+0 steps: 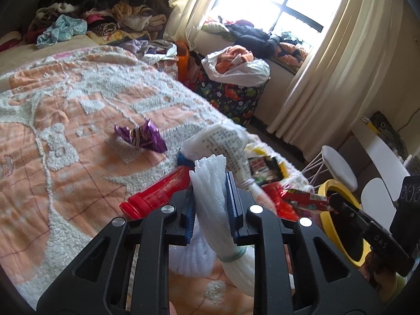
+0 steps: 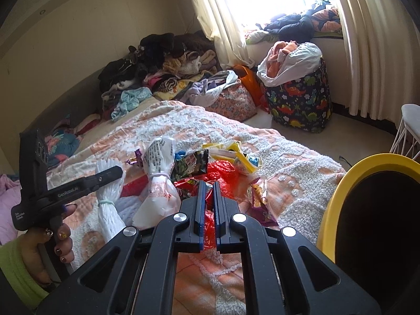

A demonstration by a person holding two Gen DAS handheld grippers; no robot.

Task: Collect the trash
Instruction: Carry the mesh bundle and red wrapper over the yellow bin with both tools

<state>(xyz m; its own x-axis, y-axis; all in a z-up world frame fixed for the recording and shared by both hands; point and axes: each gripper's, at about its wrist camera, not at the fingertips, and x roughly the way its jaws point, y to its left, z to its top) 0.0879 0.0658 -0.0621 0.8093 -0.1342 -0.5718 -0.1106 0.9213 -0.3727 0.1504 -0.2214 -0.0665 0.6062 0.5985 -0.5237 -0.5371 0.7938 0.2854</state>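
The left claw (image 1: 210, 197) is clamped on a white foam net (image 1: 210, 204); the right claw (image 2: 208, 204) is pinched on a red wrapper (image 2: 210, 223), seemingly thinly. Either could be dropped short of the yellow bin (image 2: 338, 191). Trash remains on the bed (image 1: 78, 105).

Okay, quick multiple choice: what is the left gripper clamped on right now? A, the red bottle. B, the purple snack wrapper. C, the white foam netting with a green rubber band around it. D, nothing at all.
C: in the left wrist view the left gripper has its blue pads pressed on the white foam netting, while the purple snack wrapper and red bottle lie untouched on the bed.
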